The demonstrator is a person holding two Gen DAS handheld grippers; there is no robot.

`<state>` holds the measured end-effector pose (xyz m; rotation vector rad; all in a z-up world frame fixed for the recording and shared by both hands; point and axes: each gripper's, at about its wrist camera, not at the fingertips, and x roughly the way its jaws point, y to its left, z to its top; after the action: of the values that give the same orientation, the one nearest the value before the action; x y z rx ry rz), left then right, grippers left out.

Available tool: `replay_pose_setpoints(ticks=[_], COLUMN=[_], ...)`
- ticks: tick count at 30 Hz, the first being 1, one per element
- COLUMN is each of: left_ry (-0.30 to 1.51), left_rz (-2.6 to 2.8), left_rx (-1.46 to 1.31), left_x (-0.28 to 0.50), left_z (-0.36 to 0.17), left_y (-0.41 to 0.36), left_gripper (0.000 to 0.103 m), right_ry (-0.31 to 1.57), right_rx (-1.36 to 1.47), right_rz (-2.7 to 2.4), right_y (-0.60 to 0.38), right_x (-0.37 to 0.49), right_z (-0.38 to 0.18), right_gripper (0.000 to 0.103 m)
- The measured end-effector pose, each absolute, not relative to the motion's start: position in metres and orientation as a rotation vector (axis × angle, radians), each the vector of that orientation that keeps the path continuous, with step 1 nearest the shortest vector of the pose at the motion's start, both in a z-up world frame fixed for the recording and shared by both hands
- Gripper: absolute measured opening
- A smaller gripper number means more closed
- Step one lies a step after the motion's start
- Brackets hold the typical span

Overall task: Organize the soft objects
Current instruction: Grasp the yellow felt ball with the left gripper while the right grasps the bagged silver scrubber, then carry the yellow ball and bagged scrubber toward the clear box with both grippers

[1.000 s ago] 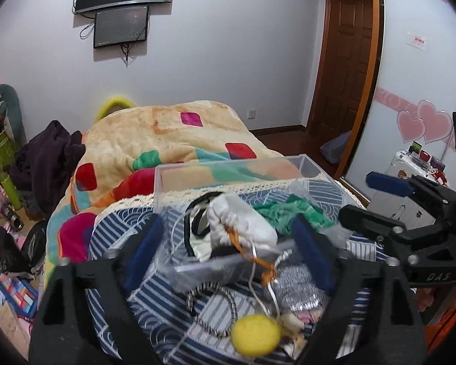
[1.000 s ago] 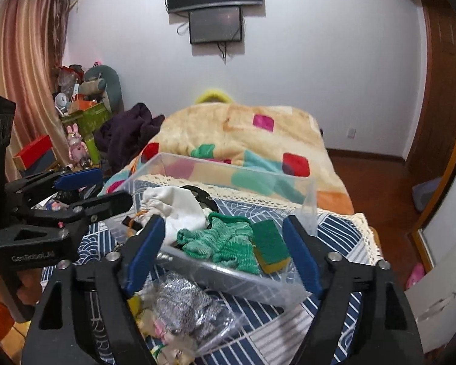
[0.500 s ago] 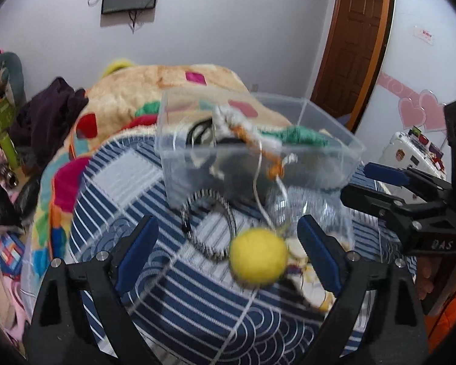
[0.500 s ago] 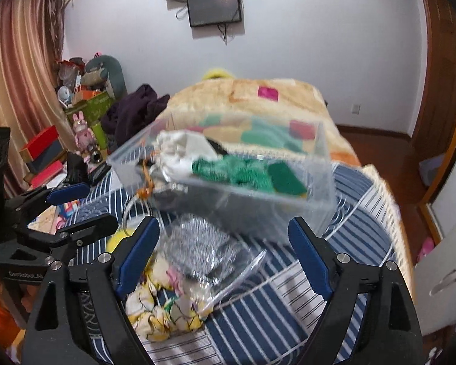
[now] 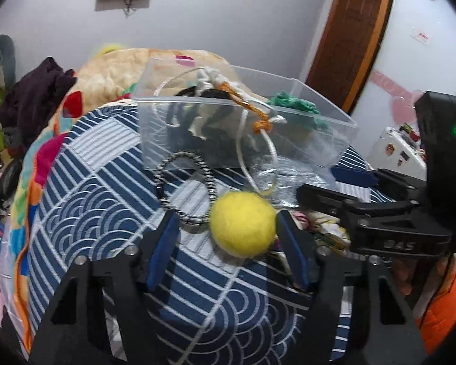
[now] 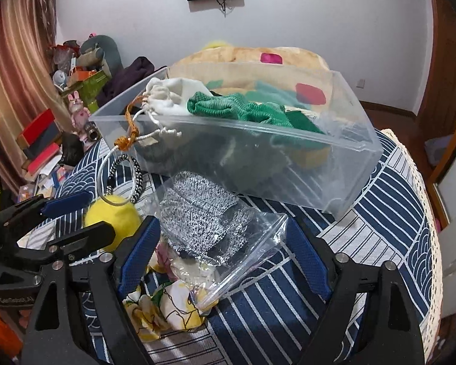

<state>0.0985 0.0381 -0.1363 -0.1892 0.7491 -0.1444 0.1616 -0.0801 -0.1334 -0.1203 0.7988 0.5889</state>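
Observation:
A clear plastic bin (image 5: 291,133) (image 6: 343,158) sits on the blue patterned cloth and holds a white drawstring pouch (image 6: 170,97), green knitwear (image 6: 243,109) and dark items. A yellow felt ball (image 5: 243,223) (image 6: 114,216) lies in front of the bin. My left gripper (image 5: 228,237) is open with the ball between its fingers, the right finger close to it. My right gripper (image 6: 222,252) is open around a clear zip bag with grey knit fabric (image 6: 200,222). A yellow floral cloth (image 6: 164,307) lies under it.
A black-and-white braided ring (image 5: 185,185) (image 6: 135,176) and the pouch's white and orange cords (image 5: 258,121) lie beside the ball. The round table's lace edge (image 6: 425,213) is at right. A bed with a colourful blanket (image 5: 112,70) stands behind.
Both grippers have dropped and moved forward. The left one now has the yellow ball between its fingers; the right one now straddles the zip bag.

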Motion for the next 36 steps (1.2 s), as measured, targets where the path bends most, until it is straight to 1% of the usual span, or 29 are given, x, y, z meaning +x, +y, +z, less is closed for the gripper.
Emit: replay_pose_setpoints(ticks=[1, 2, 3, 4, 7, 10, 13, 19, 36], left_ry=[0.755, 0.76, 0.767, 0.776, 0.767, 0.748, 0.728, 0.675, 0.566], left_rz=[-0.153, -0.161, -0.17, -0.178, -0.172, -0.164, -0.162, -0.153, -0.093], left_rx=[-0.187, -0.185, -0.185, -0.187, -0.177, -0.151, -0.127, -0.108, -0.116], left_x=[0.1, 0.101, 0.102, 0.103, 0.101, 0.096, 0.09, 0.079, 0.073], left_z=[-0.137, -0.138, -0.14, -0.142, -0.143, -0.14, -0.135, -0.118, -0.078], left_y=[0.036, 0.035, 0.033, 0.032, 0.029, 0.024, 0.021, 0.02, 0.043], left_gripper=[0.057, 0.051, 0.046, 0.044, 0.043, 0.043, 0.043, 0.043, 0.043], right_ry=[0.796, 0.795, 0.796, 0.8, 0.798, 0.78, 0.767, 0.718, 0.55], right_rx=[-0.126, -0.128, -0.125, -0.118, -0.105, -0.107, -0.098, -0.084, -0.038], right_rz=[0.589, 0.593, 0.598, 0.605, 0.621, 0.623, 0.625, 0.588, 0.507], right_y=[-0.08, -0.08, -0.081, -0.082, -0.084, -0.086, -0.09, -0.103, -0.134], right_x=[0.161, 0.161, 0.161, 0.162, 0.161, 0.157, 0.154, 0.144, 0.129], right_z=[-0.134, -0.134, -0.135, -0.136, -0.136, -0.134, -0.13, -0.119, -0.076], right_gripper=[0.07, 0.065, 0.057, 0.051, 0.04, 0.033, 0.029, 0.027, 0.026])
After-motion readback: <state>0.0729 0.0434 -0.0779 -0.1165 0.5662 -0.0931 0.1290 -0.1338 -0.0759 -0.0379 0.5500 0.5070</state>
